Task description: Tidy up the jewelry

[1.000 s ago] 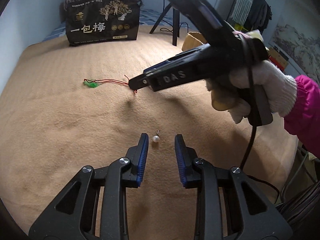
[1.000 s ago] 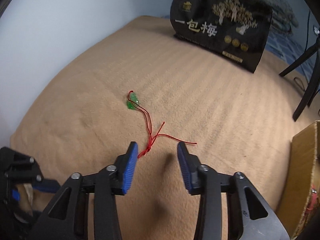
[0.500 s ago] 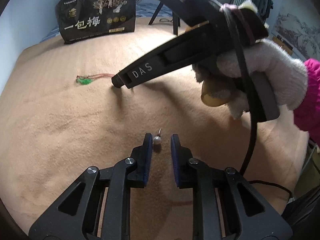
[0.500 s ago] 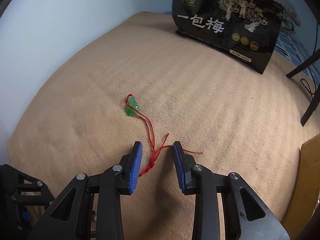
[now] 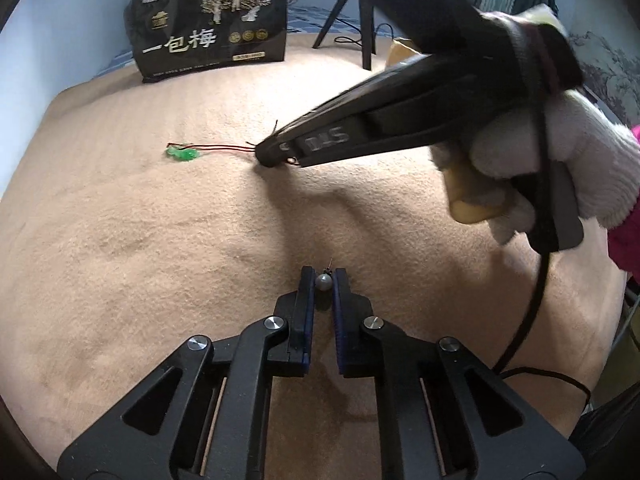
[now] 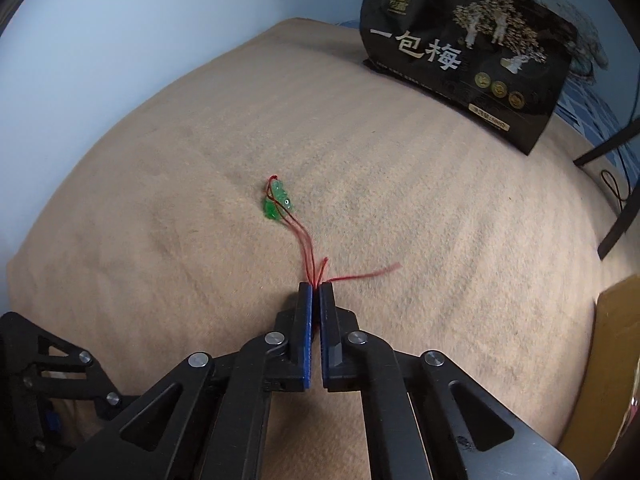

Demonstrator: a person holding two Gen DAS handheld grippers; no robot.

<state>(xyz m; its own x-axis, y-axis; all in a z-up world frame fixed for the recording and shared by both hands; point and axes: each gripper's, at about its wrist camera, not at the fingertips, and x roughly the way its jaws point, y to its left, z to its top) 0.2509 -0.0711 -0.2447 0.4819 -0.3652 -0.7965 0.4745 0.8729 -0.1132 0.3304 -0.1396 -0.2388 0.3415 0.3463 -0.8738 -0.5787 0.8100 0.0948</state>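
We have both grippers down on the tan blanket (image 5: 120, 240) at once, each clamped on a separate piece. Our left gripper (image 5: 323, 280) has just been closing and now pinches the pearl earring (image 5: 323, 281) between its blue pads, right at the fingertips. The thin post of the earring sticks up and away past the tips, so the squeeze falls on the round bead, which looks the only part with enough body to hold.

Our right gripper (image 6: 316, 290) has likewise just been closing, and its jaws now stand together on the red cord (image 6: 308, 248) near the knot, where the strands gather. The loose ends fan out just beyond the tips. The green bead pendant (image 6: 276, 204) lies on the blanket at the far end of the cord, apart from the jaws. We judge that taking the cord rather than the small pendant gives a surer bite.

In the left wrist view the right gripper (image 5: 276, 156) comes in from the right, held by a white-gloved hand (image 5: 560, 168), its tip on the cord.

Both pieces still rest on the blanket. A black snack bag (image 6: 472, 52) stands at the far edge; we see no tray or box for the jewelry.
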